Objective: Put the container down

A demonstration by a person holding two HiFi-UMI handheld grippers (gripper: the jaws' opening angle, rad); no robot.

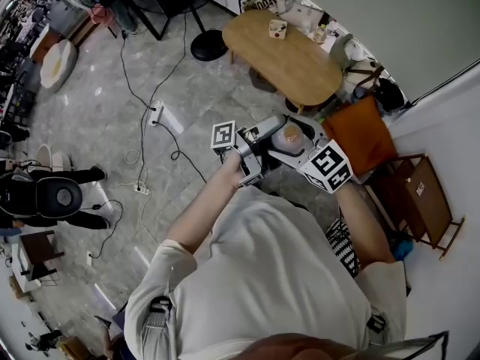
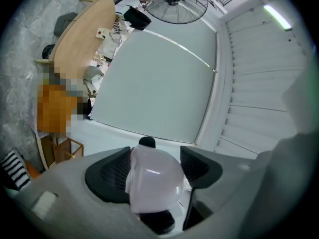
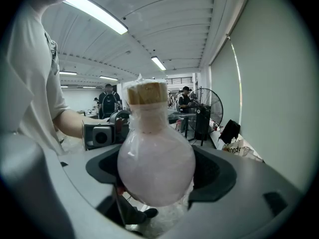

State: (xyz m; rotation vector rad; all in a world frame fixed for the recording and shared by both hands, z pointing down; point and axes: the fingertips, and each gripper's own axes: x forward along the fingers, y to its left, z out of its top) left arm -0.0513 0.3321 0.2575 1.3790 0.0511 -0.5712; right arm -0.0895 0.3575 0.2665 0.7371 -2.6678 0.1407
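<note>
The container (image 3: pixel 154 163) is a round, pale pink, bulb-shaped bottle with a cork stopper (image 3: pixel 147 93) wrapped in clear film. In the head view the container (image 1: pixel 289 135) is held in the air in front of the person's chest, between the two grippers. My right gripper (image 3: pixel 155 172) grips the bulb's sides with the neck upright. My left gripper (image 2: pixel 155 176) faces it from the other side with the container's (image 2: pixel 154 180) rounded body between its pads. In the head view the left gripper (image 1: pixel 257 150) and right gripper (image 1: pixel 306 150) meet around the bottle.
An oval wooden table (image 1: pixel 296 62) with a small box (image 1: pixel 277 28) stands ahead. An orange seat (image 1: pixel 361 133) and a wooden rack (image 1: pixel 416 197) are on the right by the wall. Cables and a power strip (image 1: pixel 163 116) lie on the floor. A seated person (image 1: pixel 52 197) is far left.
</note>
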